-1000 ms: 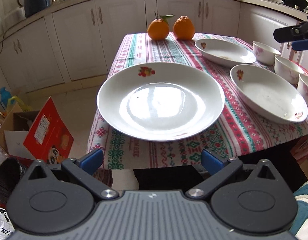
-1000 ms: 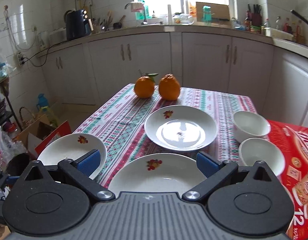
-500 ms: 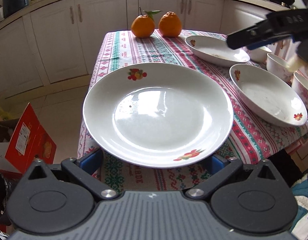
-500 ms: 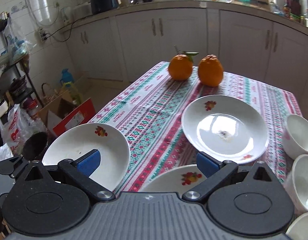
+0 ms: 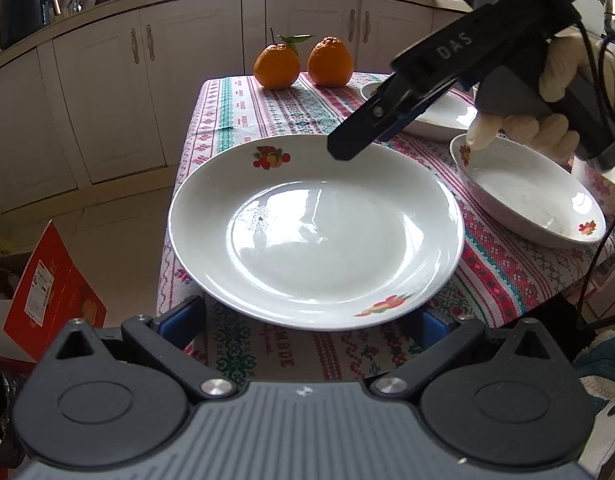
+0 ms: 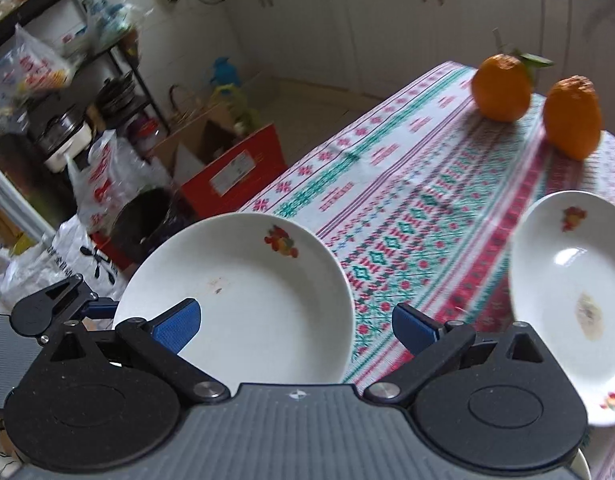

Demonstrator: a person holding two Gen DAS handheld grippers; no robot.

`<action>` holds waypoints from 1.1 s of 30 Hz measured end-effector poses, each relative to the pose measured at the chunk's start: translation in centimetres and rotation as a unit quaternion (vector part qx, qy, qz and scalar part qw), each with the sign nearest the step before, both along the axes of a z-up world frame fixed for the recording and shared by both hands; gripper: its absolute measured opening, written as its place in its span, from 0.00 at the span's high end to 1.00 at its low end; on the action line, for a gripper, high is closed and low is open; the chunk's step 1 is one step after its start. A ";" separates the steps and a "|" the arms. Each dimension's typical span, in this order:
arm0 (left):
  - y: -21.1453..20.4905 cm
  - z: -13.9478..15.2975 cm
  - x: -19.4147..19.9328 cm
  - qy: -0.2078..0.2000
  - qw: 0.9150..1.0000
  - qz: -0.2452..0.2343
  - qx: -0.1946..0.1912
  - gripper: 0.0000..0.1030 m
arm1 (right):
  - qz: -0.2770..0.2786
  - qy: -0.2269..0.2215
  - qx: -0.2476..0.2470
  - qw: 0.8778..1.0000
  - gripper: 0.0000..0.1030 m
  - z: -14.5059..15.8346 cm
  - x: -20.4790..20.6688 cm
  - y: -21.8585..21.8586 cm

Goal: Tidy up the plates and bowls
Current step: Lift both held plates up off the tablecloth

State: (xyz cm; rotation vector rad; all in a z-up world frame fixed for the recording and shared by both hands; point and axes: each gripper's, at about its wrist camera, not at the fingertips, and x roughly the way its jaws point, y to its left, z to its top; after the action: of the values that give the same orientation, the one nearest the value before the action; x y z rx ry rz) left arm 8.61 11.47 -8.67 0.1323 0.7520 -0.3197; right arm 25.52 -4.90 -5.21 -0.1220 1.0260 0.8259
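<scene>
Both grippers' fingers (image 6: 175, 322) spread wide (nothing held) around white plate (image 5: 315, 236).

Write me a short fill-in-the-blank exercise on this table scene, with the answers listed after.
1. At the far end of the tablecloth stand ___ oranges.
2. The left gripper reaches the near plate with its jaws ___.
3. The box on the floor is ___.

Missing words: two; open; red
</scene>
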 end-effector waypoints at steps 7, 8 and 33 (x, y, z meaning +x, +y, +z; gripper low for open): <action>0.1 0.0 0.0 -0.002 1.000 -0.005 -0.004 0.00 | 0.035 0.032 0.005 0.999 0.00 -1.5 2.1 1.5; 0.2 -0.1 0.0 -0.003 1.000 -0.007 -0.004 0.00 | 0.041 0.036 0.008 0.998 0.00 -1.6 2.4 1.6; 0.4 0.4 0.0 -0.013 0.999 -0.050 0.012 0.02 | 0.070 0.069 0.033 0.995 0.23 -2.2 4.2 2.1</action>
State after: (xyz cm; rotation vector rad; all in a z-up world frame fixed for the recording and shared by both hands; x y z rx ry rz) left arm 8.57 11.89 -8.24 0.1974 0.7251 -0.4025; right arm 29.70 -2.84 -7.41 -0.0830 1.1274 1.0055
